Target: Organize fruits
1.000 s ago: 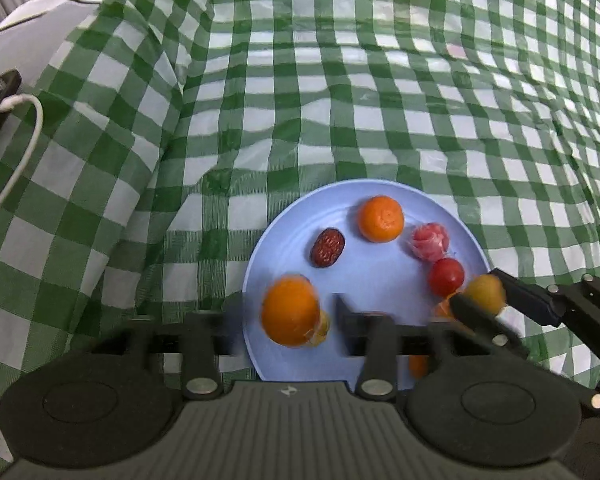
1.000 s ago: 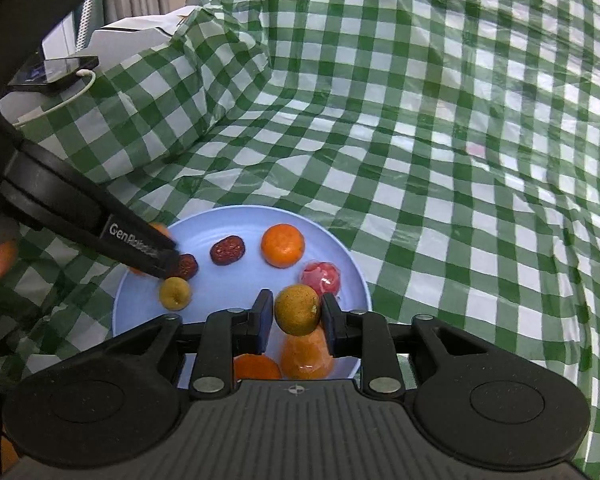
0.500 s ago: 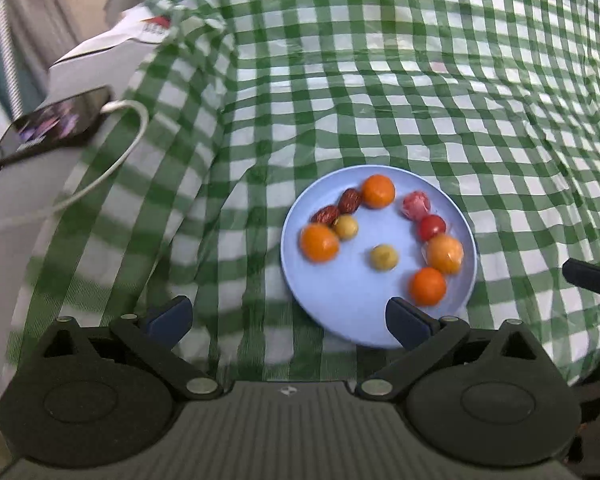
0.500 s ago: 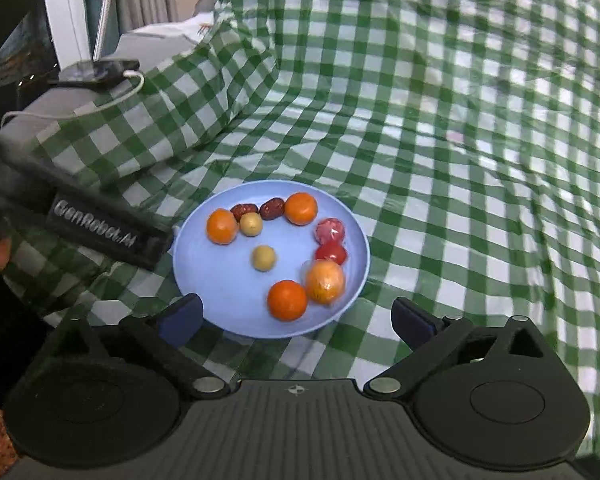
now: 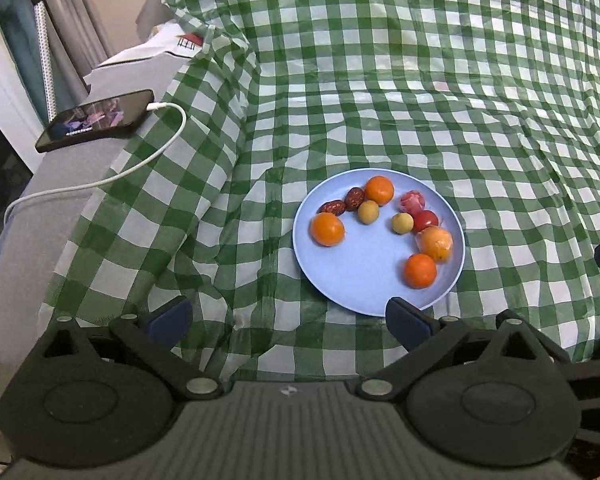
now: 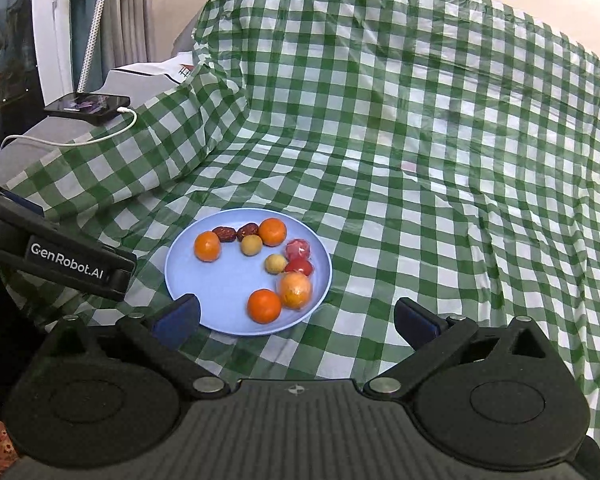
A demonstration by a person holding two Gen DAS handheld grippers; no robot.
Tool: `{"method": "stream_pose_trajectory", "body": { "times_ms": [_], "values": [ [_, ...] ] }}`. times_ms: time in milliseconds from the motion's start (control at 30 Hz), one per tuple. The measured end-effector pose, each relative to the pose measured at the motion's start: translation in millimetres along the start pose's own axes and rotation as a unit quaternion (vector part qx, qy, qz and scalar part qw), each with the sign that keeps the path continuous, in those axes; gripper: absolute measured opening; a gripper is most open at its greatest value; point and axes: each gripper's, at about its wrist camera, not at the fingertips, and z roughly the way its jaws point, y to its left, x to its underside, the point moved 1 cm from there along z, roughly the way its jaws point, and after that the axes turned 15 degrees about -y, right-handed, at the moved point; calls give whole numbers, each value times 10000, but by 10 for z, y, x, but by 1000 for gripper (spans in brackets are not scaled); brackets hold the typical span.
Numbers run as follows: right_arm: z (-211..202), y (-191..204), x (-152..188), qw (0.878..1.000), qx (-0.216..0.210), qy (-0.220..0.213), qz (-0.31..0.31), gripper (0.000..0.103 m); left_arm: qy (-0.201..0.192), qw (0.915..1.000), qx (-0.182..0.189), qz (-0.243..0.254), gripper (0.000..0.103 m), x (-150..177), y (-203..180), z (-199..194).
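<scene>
A light blue plate [image 5: 364,272] [image 6: 220,288] lies on the green checked cloth. It holds three bare oranges [image 5: 327,229], a wrapped orange [image 5: 436,243], two dark red dates [image 5: 332,207], two small yellow fruits [image 5: 402,223] [image 6: 275,263], a red tomato [image 5: 425,221] and a pink wrapped fruit [image 5: 413,202]. My left gripper [image 5: 288,320] hangs open above the plate's near-left edge, nothing between its fingers. My right gripper [image 6: 296,316] is back from the plate's near edge; its jaws are opening, wide apart and empty. The left gripper's body [image 6: 72,266] shows at the left of the right wrist view.
A phone [image 5: 96,120] on a white charging cable [image 5: 100,178] lies on a grey surface at the left, beside the raised fold of cloth. Curtains [image 5: 60,40] hang behind it. The checked cloth [image 5: 420,80] stretches far back and right.
Both grippers have opened wide and drawn back and up from the plate. The left let go of an orange, the right a small yellow fruit; both fruits now lie on the plate.
</scene>
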Motion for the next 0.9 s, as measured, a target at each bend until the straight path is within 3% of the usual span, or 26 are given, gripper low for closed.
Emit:
{"method": "stream_pose_trajectory", "body": {
  "times_ms": [900],
  "values": [
    [-9,0,-17,10000,93,-9,4,102,-40,9999,9,112,103,-11,-25,-51]
  ]
}}
